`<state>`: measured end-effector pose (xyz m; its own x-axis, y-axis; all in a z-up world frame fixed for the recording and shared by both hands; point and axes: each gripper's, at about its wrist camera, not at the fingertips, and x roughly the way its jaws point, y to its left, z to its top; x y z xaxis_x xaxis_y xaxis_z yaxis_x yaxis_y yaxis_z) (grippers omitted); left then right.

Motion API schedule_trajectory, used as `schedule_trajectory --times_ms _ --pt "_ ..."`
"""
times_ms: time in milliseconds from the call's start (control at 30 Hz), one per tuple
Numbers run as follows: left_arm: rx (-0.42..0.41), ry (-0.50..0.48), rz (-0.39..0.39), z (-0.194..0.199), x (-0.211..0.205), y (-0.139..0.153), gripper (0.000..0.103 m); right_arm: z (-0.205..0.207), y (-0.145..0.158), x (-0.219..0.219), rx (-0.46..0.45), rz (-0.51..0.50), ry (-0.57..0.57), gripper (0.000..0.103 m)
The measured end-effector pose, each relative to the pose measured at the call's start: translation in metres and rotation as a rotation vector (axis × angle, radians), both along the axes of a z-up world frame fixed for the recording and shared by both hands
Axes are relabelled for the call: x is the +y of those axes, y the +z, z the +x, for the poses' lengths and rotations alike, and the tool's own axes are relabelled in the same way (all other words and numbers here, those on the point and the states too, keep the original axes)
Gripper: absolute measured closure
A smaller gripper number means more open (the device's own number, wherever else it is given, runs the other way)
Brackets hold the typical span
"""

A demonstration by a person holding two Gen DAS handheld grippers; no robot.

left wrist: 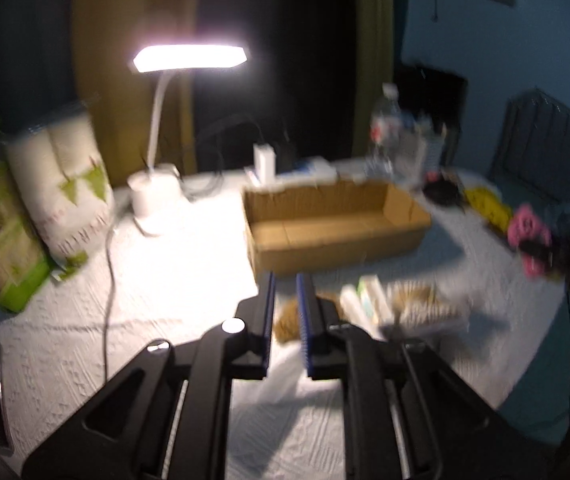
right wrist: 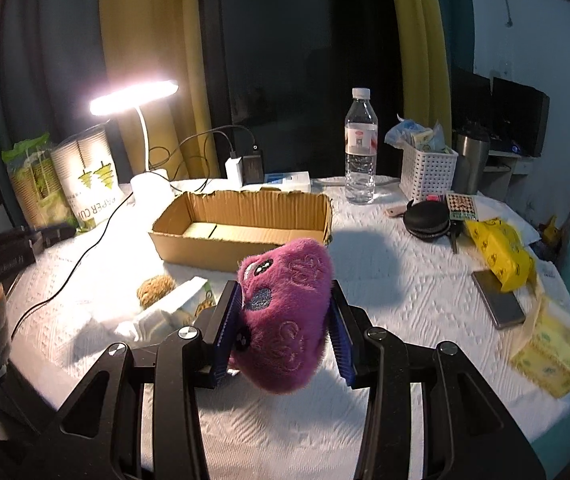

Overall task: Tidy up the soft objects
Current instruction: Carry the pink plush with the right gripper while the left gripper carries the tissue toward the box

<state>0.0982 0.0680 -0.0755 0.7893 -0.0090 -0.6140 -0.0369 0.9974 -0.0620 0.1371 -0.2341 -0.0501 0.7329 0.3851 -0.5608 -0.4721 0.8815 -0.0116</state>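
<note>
My right gripper [right wrist: 285, 300] is shut on a purple plush toy [right wrist: 285, 312] and holds it above the white tablecloth, in front of an open cardboard box [right wrist: 245, 220]. The toy also shows blurred at the right of the left wrist view [left wrist: 529, 232]. My left gripper [left wrist: 285, 284] has its jaws nearly together with nothing between them, just short of the box [left wrist: 333, 224]. A brown sponge [right wrist: 155, 288] and a soft tissue pack [right wrist: 169, 312] lie left of the toy; they show beside my left gripper's fingertips [left wrist: 285, 320].
A lit desk lamp [right wrist: 137, 96] with a trailing cable stands back left beside paper-cup packs [right wrist: 89, 176]. A water bottle [right wrist: 360, 148], white basket [right wrist: 429, 172], black pouch [right wrist: 427, 218], yellow bags [right wrist: 501, 252], phone [right wrist: 499, 298] and tissue box [right wrist: 553, 356] crowd the right side.
</note>
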Motion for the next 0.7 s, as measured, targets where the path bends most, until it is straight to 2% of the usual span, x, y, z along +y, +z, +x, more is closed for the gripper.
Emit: schedule_trajectory --times_ms 33,67,133,167,200,233,433,567,600,700 --pt "0.043 0.003 0.008 0.003 0.001 -0.011 0.084 0.003 -0.001 0.0 0.002 0.0 0.0 0.058" --pt "0.079 0.004 0.012 0.004 0.002 -0.022 0.075 0.006 -0.003 0.001 0.006 -0.001 -0.001 0.058" --pt "0.144 0.016 0.008 0.006 0.005 -0.045 0.064 0.01 -0.008 0.002 0.022 -0.003 -0.003 0.058" --pt "0.166 0.016 0.002 0.007 0.006 -0.055 0.043 0.011 -0.011 0.002 0.032 -0.004 -0.001 0.058" --pt "0.181 0.013 -0.001 0.007 0.006 -0.063 0.027 0.012 -0.014 0.003 0.04 -0.008 0.0 0.058" --pt "0.195 0.016 0.0 0.007 0.007 -0.071 0.026 0.012 -0.018 0.004 0.049 -0.013 0.002 0.058" --pt "0.274 0.006 0.014 0.021 0.004 -0.103 0.026 0.009 -0.027 0.003 0.075 -0.017 -0.01 0.058" --pt "0.258 -0.018 0.031 0.019 0.003 -0.116 0.03 0.007 -0.024 0.0 0.07 -0.017 -0.021 0.058" --pt "0.247 -0.012 0.019 0.017 0.005 -0.115 0.049 0.007 -0.023 0.0 0.068 -0.017 -0.022 0.058" --pt "0.23 -0.012 -0.012 0.021 0.015 -0.113 0.084 0.007 -0.021 0.002 0.064 -0.019 -0.017 0.058"
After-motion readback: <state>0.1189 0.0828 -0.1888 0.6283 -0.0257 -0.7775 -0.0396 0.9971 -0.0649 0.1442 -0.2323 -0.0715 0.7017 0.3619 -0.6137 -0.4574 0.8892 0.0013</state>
